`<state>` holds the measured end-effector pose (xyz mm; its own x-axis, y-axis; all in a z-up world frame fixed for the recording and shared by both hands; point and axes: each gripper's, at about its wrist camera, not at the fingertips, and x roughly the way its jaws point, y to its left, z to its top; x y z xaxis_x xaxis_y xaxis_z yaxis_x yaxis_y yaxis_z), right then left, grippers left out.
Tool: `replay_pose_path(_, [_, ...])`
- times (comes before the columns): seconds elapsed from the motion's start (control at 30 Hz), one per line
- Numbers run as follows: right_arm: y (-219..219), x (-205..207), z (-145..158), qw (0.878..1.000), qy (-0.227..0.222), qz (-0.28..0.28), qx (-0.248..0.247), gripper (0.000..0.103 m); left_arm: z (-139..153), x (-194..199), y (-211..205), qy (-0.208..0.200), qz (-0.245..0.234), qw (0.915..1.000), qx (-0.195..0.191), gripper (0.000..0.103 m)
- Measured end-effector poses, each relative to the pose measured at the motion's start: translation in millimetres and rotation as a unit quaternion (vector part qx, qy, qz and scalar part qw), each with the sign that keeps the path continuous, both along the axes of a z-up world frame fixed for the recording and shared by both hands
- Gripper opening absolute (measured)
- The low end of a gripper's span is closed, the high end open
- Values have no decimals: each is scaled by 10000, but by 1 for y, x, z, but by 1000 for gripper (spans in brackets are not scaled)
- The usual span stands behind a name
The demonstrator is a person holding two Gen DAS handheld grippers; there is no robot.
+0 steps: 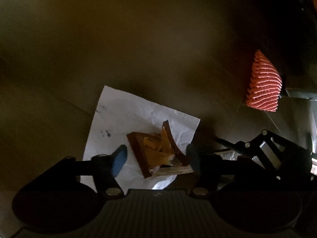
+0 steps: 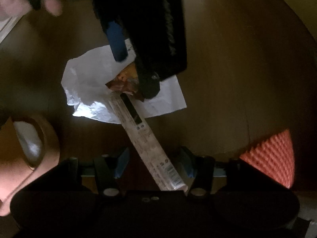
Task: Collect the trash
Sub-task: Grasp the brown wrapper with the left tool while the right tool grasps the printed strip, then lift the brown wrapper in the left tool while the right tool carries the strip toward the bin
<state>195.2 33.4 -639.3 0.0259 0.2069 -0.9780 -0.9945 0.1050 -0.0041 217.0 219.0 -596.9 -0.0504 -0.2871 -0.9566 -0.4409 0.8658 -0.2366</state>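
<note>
A torn brown-and-orange snack wrapper (image 1: pixel 156 154) lies on a crumpled white paper sheet (image 1: pixel 122 117). My left gripper (image 1: pixel 156 158) points down over it with a pad on each side. The right pad touches the wrapper's end, while a strip of paper shows beside the left pad (image 1: pixel 118 160). In the right wrist view the same gripper (image 2: pixel 134 74) straddles the wrapper (image 2: pixel 124 77). A long white packet with a barcode (image 2: pixel 150 144) runs from the paper (image 2: pixel 85 83) down between the fingers of my right gripper (image 2: pixel 154 163). It lies near the right pad (image 2: pixel 188 166) and is not pinched.
An orange-red foam net (image 1: pixel 263 83) (image 2: pixel 273 158) lies to the right on the dark brown surface (image 1: pixel 138 39). A tan tape roll (image 2: pixel 43 138) sits at the left. A person's fingers (image 2: pixel 53 8) show at top left. The other gripper's black linkage (image 1: pixel 263 144) is close by.
</note>
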Motion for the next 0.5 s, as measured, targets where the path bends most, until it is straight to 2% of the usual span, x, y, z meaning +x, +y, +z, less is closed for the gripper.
replay_pose_path(0.07, [0, -2, 1, 9998, -159, 99, 44, 45, -1, 1, -1, 34, -48, 10000, 17, 54])
replay_pose_path(0.13, [1, -2, 3, 9998, -136, 112, 64, 34, -2, 1, -1, 57, -36, 10000, 29, 52])
replay_pose_path(0.27, [3, -4, 3, 9996, -200, 187, -3, 29, -2, 1, 1, 39, 21, 10000, 18, 49])
replay_pose_path(0.4, [2, -6, 5, 9998, -178, 58, -61, 26, 3, -1, 6, -77, 31, 10000, -29, 39])
replay_pose_path(0.43, [2, -7, 6, 9999, -153, -6, -68, 26, 3, -2, 7, -91, 50, 9999, -58, 31])
replay_pose_path(0.5, [-3, -8, 16, 9998, -81, -167, -105, 25, 4, -3, 8, -85, 52, 9999, -58, 31])
